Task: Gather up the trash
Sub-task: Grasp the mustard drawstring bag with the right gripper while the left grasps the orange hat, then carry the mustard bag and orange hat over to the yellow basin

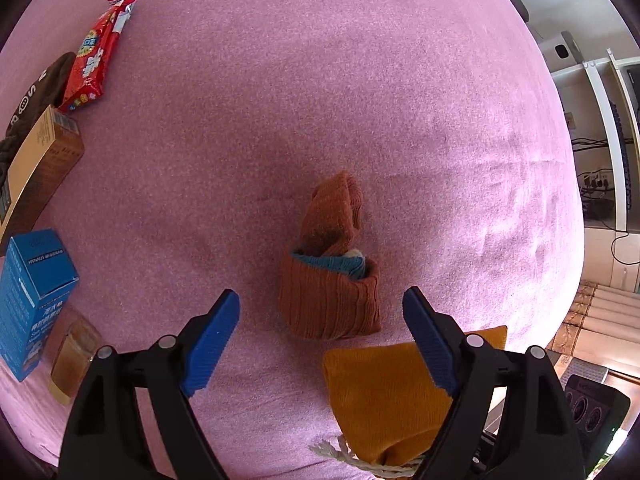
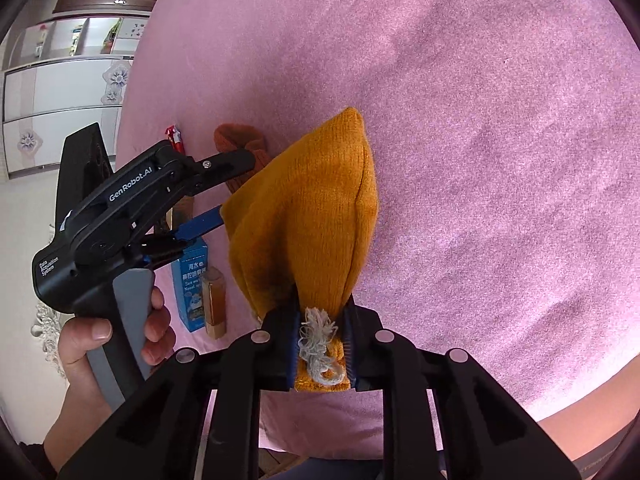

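Observation:
My left gripper is open and empty, just short of a rust-orange knitted sock bundle with a blue lining that lies on the pink bed cover. My right gripper is shut on the string-tied end of a mustard-yellow knitted bag and holds it up. The yellow bag also shows in the left wrist view, under the left gripper's right finger. The left gripper and the hand holding it show in the right wrist view, with the rust sock behind it.
At the left lie a red snack wrapper, a brown box, a blue box, a small amber bottle and a dark brown knit item. The bed edge and room furniture are at the right.

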Available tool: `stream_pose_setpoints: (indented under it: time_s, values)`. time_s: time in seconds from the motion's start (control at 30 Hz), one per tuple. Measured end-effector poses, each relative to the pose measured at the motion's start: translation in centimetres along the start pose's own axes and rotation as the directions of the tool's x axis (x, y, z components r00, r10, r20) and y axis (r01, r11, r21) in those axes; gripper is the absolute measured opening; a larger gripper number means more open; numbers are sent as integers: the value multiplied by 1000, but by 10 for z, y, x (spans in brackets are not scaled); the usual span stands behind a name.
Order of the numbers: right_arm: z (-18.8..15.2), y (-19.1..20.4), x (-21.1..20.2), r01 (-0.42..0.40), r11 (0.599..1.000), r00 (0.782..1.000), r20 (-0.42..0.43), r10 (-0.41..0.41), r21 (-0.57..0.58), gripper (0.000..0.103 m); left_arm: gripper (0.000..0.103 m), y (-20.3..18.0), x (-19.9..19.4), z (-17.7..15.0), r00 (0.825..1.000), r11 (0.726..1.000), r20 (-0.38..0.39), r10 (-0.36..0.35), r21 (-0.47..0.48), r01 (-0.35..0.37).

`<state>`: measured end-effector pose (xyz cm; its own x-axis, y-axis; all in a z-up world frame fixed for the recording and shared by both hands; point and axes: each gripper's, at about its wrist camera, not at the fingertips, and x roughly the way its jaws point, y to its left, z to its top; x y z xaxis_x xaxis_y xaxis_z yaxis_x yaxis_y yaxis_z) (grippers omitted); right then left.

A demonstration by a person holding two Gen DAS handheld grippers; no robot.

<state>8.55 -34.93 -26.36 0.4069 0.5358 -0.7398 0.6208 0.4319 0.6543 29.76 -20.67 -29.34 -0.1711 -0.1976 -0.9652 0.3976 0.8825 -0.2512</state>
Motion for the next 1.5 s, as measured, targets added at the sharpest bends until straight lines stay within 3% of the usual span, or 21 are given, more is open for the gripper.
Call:
stream_pose_setpoints:
  time_s: [0.1,0.13,0.17,0.2,0.37,0.67,1.03,1.23,1.5]
  values:
    - [1,-4,-6,-8,1000,1000,-5,8,-3,17,79,-8,11,2,999,999,-27,37,13,-37]
    - [1,-5,-7,-7,1000,1000,-6,7,-4,17,69,-12,15,2,998,998,-41,54,18,-54]
    - [1,-6,-8,-8,1000,1000,-8,8,-3,17,53,-16,20,3,996,997,-56,77,27,-75]
    - [3,-5,-6,-5,1000,1000,-8,5,2,17,46,-20,24,3,993,995,-70,98,37,-96]
    - [6,-2,-3,-6,1000,1000,-12,6,14,17,31,-30,24,-3,990,992,-60,125,40,-123]
    - [-2,16,-2,2,1000,1000,3,-2,-1,17,28,-26,-3,-21,998,999,-25,49,2,-49]
    - [-35,20,-20,4,1000,998,70,-4,-1,17,28,5,-40,-74,1000,998,26,-15,-57,17]
    - [-57,16,-31,-2,1000,992,127,2,4,17,28,11,-51,-114,998,998,28,-58,-31,59]
    - [-82,-10,-56,-31,998,978,207,18,62,17,28,-9,-59,-171,997,993,-13,-73,87,74]
